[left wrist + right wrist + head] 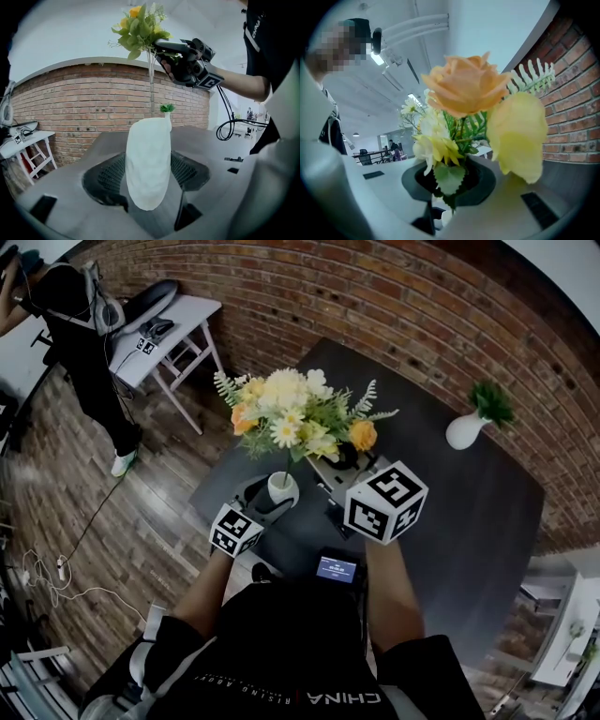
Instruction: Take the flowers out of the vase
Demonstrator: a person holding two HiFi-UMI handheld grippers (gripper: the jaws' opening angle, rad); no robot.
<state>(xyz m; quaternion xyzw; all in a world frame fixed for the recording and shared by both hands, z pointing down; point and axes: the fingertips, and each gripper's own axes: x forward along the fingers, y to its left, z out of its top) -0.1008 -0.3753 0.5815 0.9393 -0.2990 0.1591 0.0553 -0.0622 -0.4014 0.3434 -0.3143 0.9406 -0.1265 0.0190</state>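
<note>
**Bouquet held over its vase.** A person stands at a dark table (469,512) with a hand-held gripper in each hand. The left gripper (272,501) has its jaws set wide and closed round the belly of a white vase (149,161). The vase stands upright between the gripper's two mesh-faced pads (105,174).

Above that gripper and just to its right, the right gripper (161,47) points about level. Its jaws are drawn narrow on the green stems (151,84) of a bouquet (295,413). The blooms fan out ahead of and above the right gripper's jaws. An orange rose (466,86) sits nearest its camera, with a pale yellow flower (518,136) to the right of it. White and cream heads and fern sprigs crowd behind them.

The stems hang straight down from the right gripper toward the mouth of the vase. In the left gripper view their lower ends reach the vase's top edge. It cannot be told whether the tips sit inside the neck or clear of it.

Beyond both grippers and well apart from them, a small white vase with a green sprig (473,418) stands near the table's far edge, by the brick wall (375,296). Off to the left of the left gripper, a second person (80,334) stands on the wood floor beside a white side table (178,329).
</note>
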